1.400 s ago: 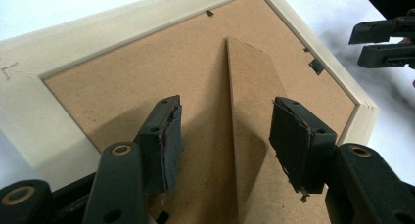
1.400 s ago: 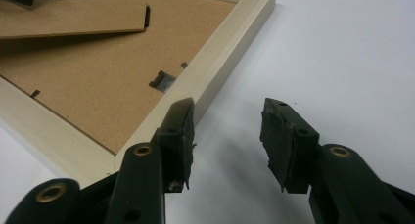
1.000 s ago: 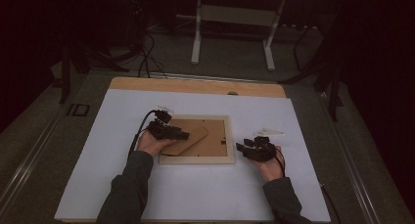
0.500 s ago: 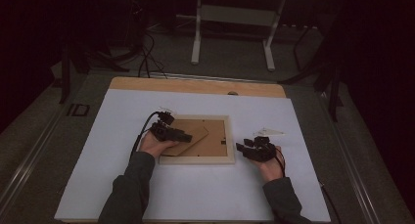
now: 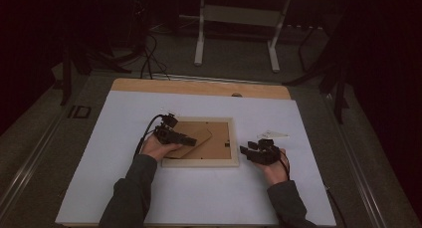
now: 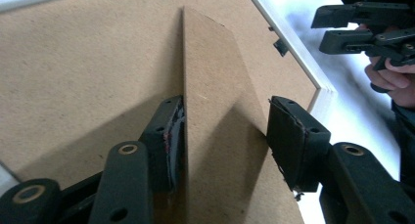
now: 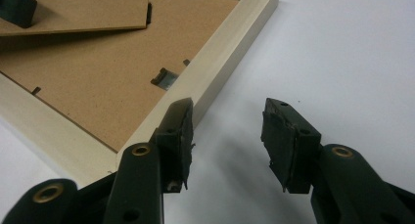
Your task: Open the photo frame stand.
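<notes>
Dark room around the rig, floor w/ cables and a white-legged stand [image 5: 236, 36] behind the table; work surface was a white sheet [image 5: 199, 198] over a wood tabletop [image 5: 199, 87] whose far edge showed bare. Picture frame [image 5: 199, 163] lay face down near the sheet's middle, backing board [image 6: 88, 72] up, its easel stand flap [image 6: 215, 101] swung up off the board. Left gripper [image 6: 225, 131] had its jaws apart around that flap and they had just been closing in: left pad touching the flap's face, right pad not yet on it, so no real clamp yet. Right gripper [image 7: 227, 136] sat just beside the frame's right edge on the sheet, jaws apart, nothing between them, left fingertip close to the pale wood rail. Small white item [image 5: 271, 134] lay near the right hand, too small to tell what. Risks, as I judge: thin fibreboard flap could crease or tear at its hinge if squeezed off-centre or pulled past its swing; one-sided contact could make the flap slip out; frame wasn't pinned by the right gripper so a tug may drag or lift it across the smooth sheet; metal tabs [image 7: 164, 78] on the back could snag a pad.
</notes>
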Available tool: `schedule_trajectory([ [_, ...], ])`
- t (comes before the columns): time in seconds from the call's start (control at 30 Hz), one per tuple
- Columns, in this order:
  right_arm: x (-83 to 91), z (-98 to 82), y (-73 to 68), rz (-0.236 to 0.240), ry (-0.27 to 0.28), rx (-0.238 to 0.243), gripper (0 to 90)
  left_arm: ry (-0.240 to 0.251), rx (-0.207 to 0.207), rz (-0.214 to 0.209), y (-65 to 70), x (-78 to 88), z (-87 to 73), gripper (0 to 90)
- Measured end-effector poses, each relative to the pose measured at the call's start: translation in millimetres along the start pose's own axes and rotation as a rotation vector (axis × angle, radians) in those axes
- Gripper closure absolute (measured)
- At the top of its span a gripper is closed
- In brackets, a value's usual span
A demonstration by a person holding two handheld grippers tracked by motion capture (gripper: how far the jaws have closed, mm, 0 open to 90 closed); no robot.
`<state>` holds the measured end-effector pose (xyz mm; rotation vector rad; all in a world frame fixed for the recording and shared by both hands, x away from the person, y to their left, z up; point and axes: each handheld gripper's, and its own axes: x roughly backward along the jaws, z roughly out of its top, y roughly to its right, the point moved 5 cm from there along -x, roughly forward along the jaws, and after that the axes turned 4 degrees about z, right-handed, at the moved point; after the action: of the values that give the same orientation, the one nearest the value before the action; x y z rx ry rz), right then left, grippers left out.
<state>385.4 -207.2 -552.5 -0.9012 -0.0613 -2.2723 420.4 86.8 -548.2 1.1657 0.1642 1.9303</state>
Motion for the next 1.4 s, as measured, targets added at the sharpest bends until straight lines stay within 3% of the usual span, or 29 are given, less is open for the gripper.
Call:
schedule_trajectory([
  [0.13,-0.3,-0.4,0.7,0.000,-0.001,0.000,54.0,-0.022,-0.008,0.014,-0.4,-1.3,-1.5,51.4],
  [0.33,-0.5,-0.8,0.6,-0.001,-0.003,0.000,54.0,-0.028,0.006,-0.004,-1.3,-1.2,-2.2,52.1],
  [0.6,-0.2,-0.6,0.2,0.000,-0.001,-0.001,53.9,-0.042,-0.017,0.005,3.3,-1.3,-3.2,46.2],
  [0.8,-1.0,-1.0,-0.6,0.002,-0.006,0.002,53.8,-0.059,-0.067,0.044,7.5,-1.2,-4.1,45.9],
  [1.2,-2.3,-1.3,-3.0,0.004,-0.010,0.001,53.7,-0.077,-0.096,0.079,11.8,-0.9,-5.0,45.8],
  [1.4,-2.0,0.5,-4.4,0.007,-0.007,0.004,53.6,-0.063,-0.112,0.099,15.4,0.8,-5.3,45.8],
])
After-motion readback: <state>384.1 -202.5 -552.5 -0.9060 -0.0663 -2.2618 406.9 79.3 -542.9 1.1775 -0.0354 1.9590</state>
